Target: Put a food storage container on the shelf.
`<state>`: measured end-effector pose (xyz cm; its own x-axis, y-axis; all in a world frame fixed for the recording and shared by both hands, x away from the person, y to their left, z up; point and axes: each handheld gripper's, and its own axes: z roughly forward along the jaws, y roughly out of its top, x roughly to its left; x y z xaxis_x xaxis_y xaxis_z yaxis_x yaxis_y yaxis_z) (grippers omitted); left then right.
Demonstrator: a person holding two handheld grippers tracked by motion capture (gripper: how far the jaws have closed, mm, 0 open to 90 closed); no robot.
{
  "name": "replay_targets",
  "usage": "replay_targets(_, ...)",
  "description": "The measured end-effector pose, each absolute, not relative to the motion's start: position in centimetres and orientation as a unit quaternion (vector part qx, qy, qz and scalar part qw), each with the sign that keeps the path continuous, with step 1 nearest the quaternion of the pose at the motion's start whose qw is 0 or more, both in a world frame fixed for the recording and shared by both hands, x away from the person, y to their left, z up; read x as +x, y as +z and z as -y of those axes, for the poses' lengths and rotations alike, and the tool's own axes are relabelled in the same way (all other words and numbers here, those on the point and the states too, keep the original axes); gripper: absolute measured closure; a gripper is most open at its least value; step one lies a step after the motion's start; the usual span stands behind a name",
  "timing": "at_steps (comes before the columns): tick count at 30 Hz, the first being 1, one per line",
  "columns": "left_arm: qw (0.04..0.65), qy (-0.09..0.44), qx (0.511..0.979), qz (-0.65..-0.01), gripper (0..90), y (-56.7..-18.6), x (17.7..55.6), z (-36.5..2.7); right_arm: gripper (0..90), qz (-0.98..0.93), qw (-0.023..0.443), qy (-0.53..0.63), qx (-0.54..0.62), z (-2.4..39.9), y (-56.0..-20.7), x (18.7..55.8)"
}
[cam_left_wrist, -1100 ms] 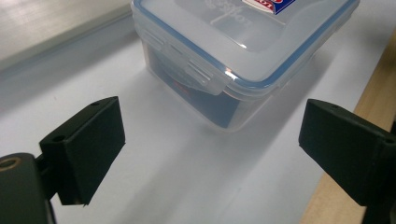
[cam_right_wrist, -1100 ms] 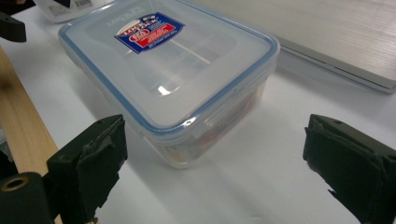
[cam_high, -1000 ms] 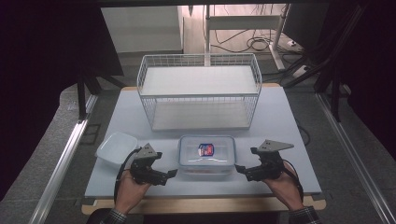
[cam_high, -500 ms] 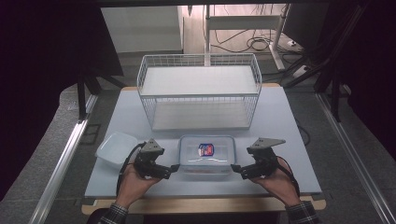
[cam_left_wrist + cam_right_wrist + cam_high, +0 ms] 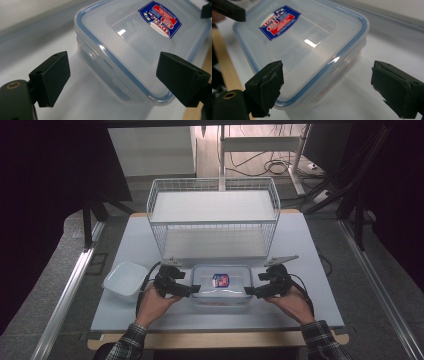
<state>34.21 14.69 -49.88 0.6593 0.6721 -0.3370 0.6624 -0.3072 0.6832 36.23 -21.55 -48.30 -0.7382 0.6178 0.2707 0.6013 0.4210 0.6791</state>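
From above, the lidded box (image 5: 221, 284) sits on the table (image 5: 310, 250) between the left gripper (image 5: 194, 289) and right gripper (image 5: 248, 291); each gripper view shows jaws spread, just narrowing, unclamped around a box end.

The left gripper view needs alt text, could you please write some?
A clear plastic lidded container with a blue seal sits on the white table, one short end between the left gripper's open black jaws, untouched. A blue-and-red label marks its lid.

lidded clear container (image 5: 221, 285) | blue seal, red-blue label | flat, table's near edge
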Motion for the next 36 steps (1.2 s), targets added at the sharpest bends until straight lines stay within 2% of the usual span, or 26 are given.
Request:
replay_targets(3, 0.421, -0.013, 0.805, -0.418, 11.6, -50.1, 34.5, -14.9, 11.2, -0.839, -0.017, 0.404, 0.364, 21.5, -48.7, 36.8)
replay_targets(6, 0.424, -0.061, 0.803, -0.414, 12.6, -50.5, 34.8, -14.7, 12.0, -0.836, -0.044, 0.407, 0.366, 21.4, -49.0, 37.3)
replay_targets(7, 0.424, -0.061, 0.803, -0.414, 12.9, -50.5, 34.8, -14.7, 12.2, -0.834, -0.056, 0.408, 0.367, 21.4, -49.1, 37.4)
replay_targets(8, 0.424, -0.086, 0.802, -0.411, 12.8, -50.8, 35.0, -14.2, 12.1, -0.832, -0.064, 0.409, 0.368, 21.3, -49.2, 37.5)
replay_targets(10, 0.422, -0.102, 0.800, -0.413, 8.5, -51.0, 35.2, -14.0, 12.6, -0.829, -0.080, 0.410, 0.371, 21.2, -49.5, 37.7)
replay_targets(13, 0.423, -0.124, 0.796, -0.415, 8.6, -51.4, 35.6, -14.0, 13.2, -0.827, -0.102, 0.408, 0.373, 20.9, -49.7, 37.7)
replay_targets(15, 0.422, -0.118, 0.798, -0.414, 8.4, -51.2, 35.5, -14.0, 14.5, -0.825, -0.106, 0.406, 0.379, 20.9, -49.7, 37.7)
replay_targets(20, 0.423, -0.104, 0.804, -0.406, 15.7, -50.6, 34.8, -14.4, 23.0, -0.823, -0.109, 0.405, 0.384, 21.3, -49.2, 37.3)
replay_targets(21, 0.426, -0.094, 0.806, -0.401, 18.9, -50.4, 34.2, -14.5, 29.3, -0.817, -0.108, 0.409, 0.392, 21.6, -49.0, 36.9)
replay_targets(23, 0.433, -0.090, 0.800, -0.405, 25.7, -50.3, 33.9, -14.7, 32.3, -0.814, -0.107, 0.412, 0.396, 21.7, -48.9, 36.8)
replay_targets(24, 0.451, -0.092, 0.788, -0.409, 30.6, -50.2, 33.5, -15.4, 38.2, -0.810, -0.103, 0.417, 0.399, 22.0, -48.5, 36.3)
replay_targets(27, 0.469, -0.096, 0.775, -0.413, 41.5, -50.2, 32.8, -16.1, 44.9, -0.809, -0.092, 0.424, 0.396, 22.3, -48.1, 35.4)
replay_targets(36, 0.473, -0.080, 0.768, -0.425, 44.2, -50.0, 31.9, -15.8, 48.7, -0.791, -0.085, 0.434, 0.424, 22.3, -47.9, 34.3)
